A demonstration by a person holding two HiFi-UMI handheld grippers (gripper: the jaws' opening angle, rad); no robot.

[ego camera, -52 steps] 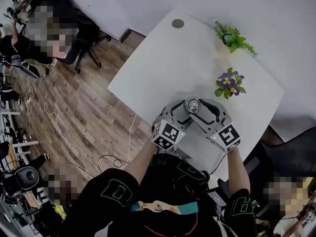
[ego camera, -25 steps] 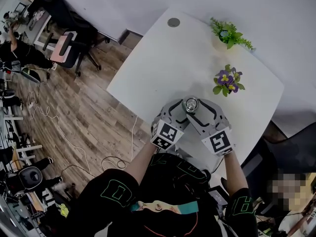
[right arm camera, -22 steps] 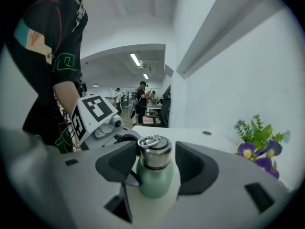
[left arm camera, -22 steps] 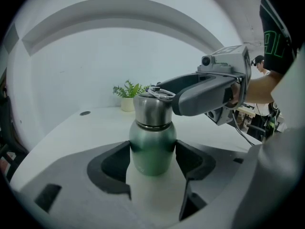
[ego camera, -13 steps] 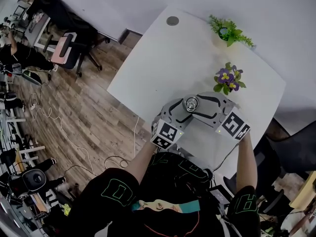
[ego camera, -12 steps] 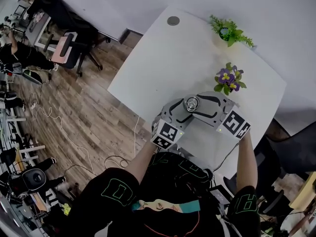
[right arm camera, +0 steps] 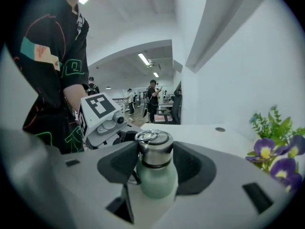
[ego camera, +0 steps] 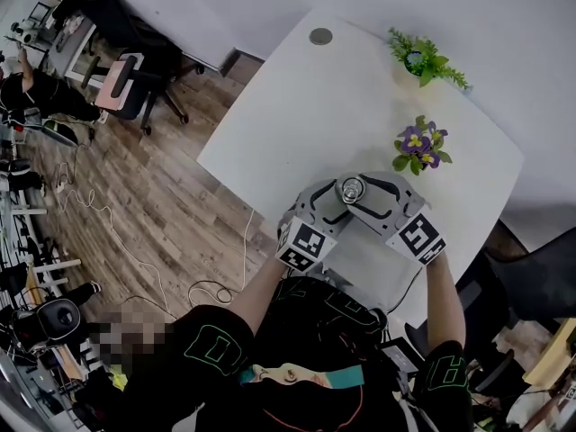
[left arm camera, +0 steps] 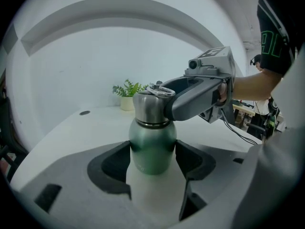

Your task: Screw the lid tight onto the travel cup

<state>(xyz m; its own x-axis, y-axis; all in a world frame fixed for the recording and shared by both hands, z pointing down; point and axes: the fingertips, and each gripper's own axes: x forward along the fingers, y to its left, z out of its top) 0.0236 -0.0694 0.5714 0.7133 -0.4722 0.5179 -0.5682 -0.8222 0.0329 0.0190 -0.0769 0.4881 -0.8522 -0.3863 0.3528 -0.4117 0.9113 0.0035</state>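
The cup [left arm camera: 152, 149] stands close to the table's [ego camera: 297, 106] near edge, just in front of the person; seen from the head, bare white top runs from it toward 12 and 10 o'clock, while at 9 o'clock the table edge drops to the wood floor [ego camera: 153, 196]. A pot of purple flowers [ego camera: 418, 149] sits near the cup at 2 o'clock; a green plant [ego camera: 425, 61] stands well beyond at 1 o'clock; a small grey disc [ego camera: 320, 36] lies at the far corner.

The cup is upright, with its long axis vertical, green body below and steel lid [right arm camera: 155, 149] on top; the lid's ring [right arm camera: 147, 136] lies almost flat.

The left gripper [left arm camera: 153, 163] comes in from 7 o'clock, and its pads press both sides of the green body. The right gripper [right arm camera: 155, 156] reaches in from 4 o'clock with its jaws wide; they have just been closing, with the lid between them, and both pads look to meet its sides.

Against half a second ago, the right gripper's marker cube has swung back from about 3 o'clock toward 4 — nearer the person; the cup and the left gripper sit where they were.
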